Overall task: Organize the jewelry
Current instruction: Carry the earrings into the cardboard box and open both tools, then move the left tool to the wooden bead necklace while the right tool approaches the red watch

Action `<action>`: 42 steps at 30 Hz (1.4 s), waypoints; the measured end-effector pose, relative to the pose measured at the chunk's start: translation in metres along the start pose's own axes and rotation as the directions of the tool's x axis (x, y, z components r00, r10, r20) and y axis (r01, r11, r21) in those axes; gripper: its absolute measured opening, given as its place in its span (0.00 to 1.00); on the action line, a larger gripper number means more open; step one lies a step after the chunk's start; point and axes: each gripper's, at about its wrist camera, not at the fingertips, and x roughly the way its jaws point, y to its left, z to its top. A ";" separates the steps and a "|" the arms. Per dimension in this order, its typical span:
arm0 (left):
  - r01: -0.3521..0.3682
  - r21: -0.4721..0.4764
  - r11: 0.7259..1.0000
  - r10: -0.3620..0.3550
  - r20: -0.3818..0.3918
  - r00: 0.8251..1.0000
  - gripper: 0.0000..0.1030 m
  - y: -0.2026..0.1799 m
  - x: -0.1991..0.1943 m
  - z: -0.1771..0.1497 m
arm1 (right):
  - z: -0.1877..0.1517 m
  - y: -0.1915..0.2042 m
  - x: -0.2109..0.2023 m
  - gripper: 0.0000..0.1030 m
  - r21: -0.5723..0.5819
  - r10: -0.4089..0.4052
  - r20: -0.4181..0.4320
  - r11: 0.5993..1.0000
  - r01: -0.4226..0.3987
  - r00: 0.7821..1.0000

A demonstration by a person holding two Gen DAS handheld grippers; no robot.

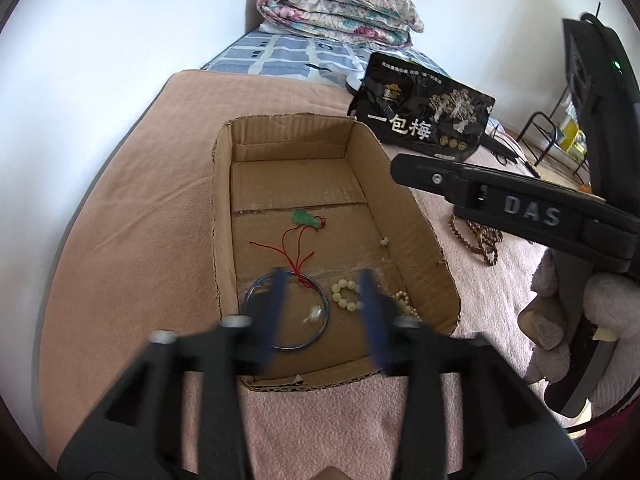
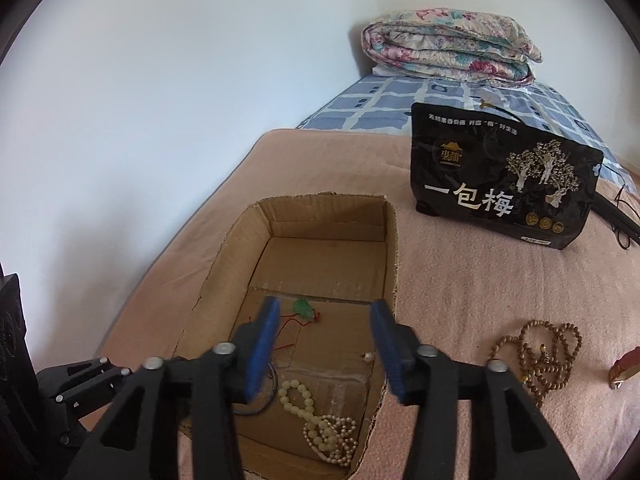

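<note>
1. A cardboard box [image 1: 224,208] lies open on a pink blanket [image 1: 132,200] spread over a bed, filling the middle of the left wrist view.
2. The left claw [image 1: 324,312] hangs over the near end of the box, its blue fingers [image 1: 276,304] spread and blurred, with nothing between them.
3. Under it, on the box floor, lie a thin dark bangle [image 1: 256,286] and, just to its right, a loop of pale beads [image 1: 345,294].
4. A small white piece [image 1: 315,314] sits inside the bangle.
5. A pearl string [image 1: 404,302] is bunched against the right wall of the box, touching the pale beads in the right wrist view.
6. Farther up the box floor rests a green pendant [image 1: 306,218] on a red cord [image 1: 292,248].
7. A small pearl piece [image 1: 384,240] lies by the right wall.
8. The right claw [image 2: 324,344] is also spread and empty, poised over the right half of the box.
9. Brown prayer beads [image 2: 548,348] lie on the blanket at the right of the right wrist view, outside the box, with a reddish-brown item [image 2: 626,366] at the frame edge beside them.
10. A black snack bag [image 2: 500,176] stands beyond the box.
11. A folded floral quilt [image 2: 448,44] sits at the upper right on a blue checked sheet [image 2: 380,108].
12. A gloved hand [image 1: 600,320] grips the right tool at the right edge of the left wrist view.
</note>
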 end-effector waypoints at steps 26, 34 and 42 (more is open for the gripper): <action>-0.013 0.047 0.999 0.010 0.055 0.998 0.46 -0.030 -0.018 0.003 | -0.001 -0.019 -0.033 1.00 0.004 -0.094 0.054 0.996 0.094 0.994; -0.001 0.093 0.996 -0.007 0.085 0.996 0.46 -0.055 -0.025 0.005 | -0.004 -0.035 -0.055 1.00 0.013 -0.124 0.077 0.992 0.124 0.989; 0.017 0.142 0.990 -0.032 0.104 0.994 0.46 -0.085 -0.029 0.004 | -0.009 -0.067 -0.082 1.00 0.045 -0.172 0.097 0.985 0.169 0.980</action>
